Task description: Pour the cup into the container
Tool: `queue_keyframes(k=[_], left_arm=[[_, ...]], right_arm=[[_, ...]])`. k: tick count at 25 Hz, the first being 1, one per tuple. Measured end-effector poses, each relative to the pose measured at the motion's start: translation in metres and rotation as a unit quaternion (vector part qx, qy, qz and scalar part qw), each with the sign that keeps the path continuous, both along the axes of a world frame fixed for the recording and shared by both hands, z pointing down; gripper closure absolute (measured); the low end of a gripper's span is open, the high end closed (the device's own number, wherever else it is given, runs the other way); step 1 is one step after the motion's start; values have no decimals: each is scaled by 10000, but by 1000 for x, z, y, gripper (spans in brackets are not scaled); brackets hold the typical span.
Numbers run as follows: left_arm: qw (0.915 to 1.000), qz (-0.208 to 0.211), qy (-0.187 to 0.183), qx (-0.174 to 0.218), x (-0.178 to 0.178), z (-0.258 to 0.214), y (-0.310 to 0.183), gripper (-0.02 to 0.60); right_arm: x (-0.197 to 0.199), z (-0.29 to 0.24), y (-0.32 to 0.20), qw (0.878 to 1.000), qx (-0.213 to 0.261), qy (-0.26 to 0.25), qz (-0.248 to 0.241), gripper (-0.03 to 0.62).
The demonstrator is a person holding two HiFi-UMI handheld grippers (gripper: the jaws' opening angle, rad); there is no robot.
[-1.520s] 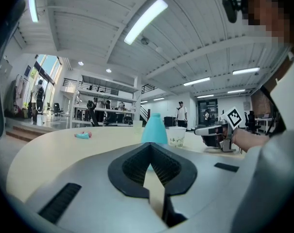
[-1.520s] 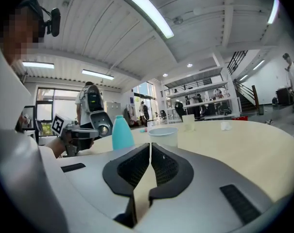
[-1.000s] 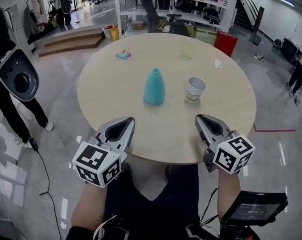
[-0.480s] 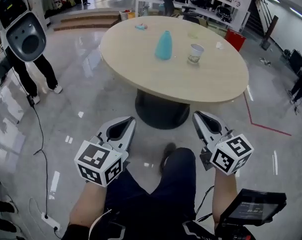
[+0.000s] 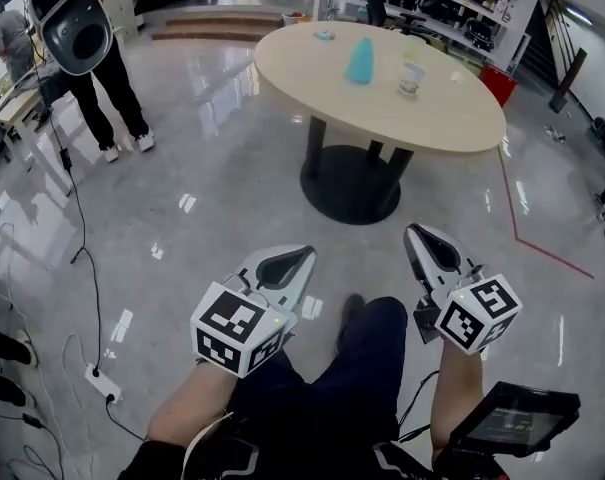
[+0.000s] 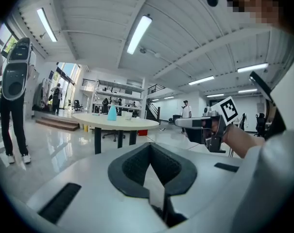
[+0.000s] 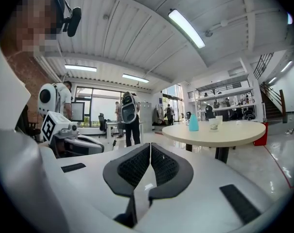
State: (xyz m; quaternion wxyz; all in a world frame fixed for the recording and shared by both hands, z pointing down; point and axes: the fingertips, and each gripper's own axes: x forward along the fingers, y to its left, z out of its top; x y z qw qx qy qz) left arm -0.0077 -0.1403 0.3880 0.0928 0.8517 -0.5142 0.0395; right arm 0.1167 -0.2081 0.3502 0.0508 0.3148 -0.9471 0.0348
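Observation:
The teal vase-shaped container (image 5: 360, 60) and the white paper cup (image 5: 412, 78) stand side by side on the round wooden table (image 5: 437, 120), far ahead across the floor. My left gripper (image 5: 304, 256) and right gripper (image 5: 414, 230) hover above my lap, well short of the table, both shut with nothing between the pads. The left gripper view looks past its closed jaws (image 6: 150, 147) to the container (image 6: 112, 113) on the distant table. The right gripper view shows the container (image 7: 193, 122) and the cup (image 7: 215, 123) beyond its closed jaws (image 7: 150, 147).
A person (image 5: 102, 88) stands at the upper left carrying a dark device. Cables (image 5: 82, 258) and a power strip (image 5: 102, 380) lie on the glossy floor at left. A red bin (image 5: 499, 83) stands behind the table, and red floor tape (image 5: 527, 230) runs at right.
The table with cup and container has receded from just in front of the grippers to several steps away. Both grippers stay shut and low near my lap.

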Motion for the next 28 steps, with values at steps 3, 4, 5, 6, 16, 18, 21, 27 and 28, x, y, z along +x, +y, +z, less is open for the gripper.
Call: queue_keyframes(k=[3, 4, 5, 6, 16, 18, 21, 27, 28], left_arm=[[10000, 16, 45, -50, 14, 5, 48, 583], [10000, 40, 56, -71, 19, 7, 64, 583], [9999, 62, 62, -90, 23, 8, 79, 583], [9999, 80, 60, -101, 28, 9, 93, 583], [9996, 174, 134, -160, 73, 8, 271, 583], [9997, 188, 129, -120, 82, 3, 307, 583], [9997, 231, 67, -65, 96, -4, 363, 583], [9994, 344, 3, -14, 116, 0, 434, 583], [9993, 362, 5, -7, 119, 0, 441, 583]], right_arm=[[13, 6, 50, 10000, -47, 15, 12, 582], [18, 10, 66, 10000, -76, 26, 37, 582], [23, 12, 82, 9999, -97, 28, 61, 582], [28, 13, 98, 9999, -104, 20, 78, 582], [82, 6, 274, 9996, -70, -29, 275, 582], [92, 2, 312, 9995, -43, -48, 299, 582], [109, -3, 372, 9993, 1, -134, 358, 582], [133, 2, 446, 9984, 28, -243, 514, 582], [137, 2, 452, 9982, 22, -261, 543, 582]])
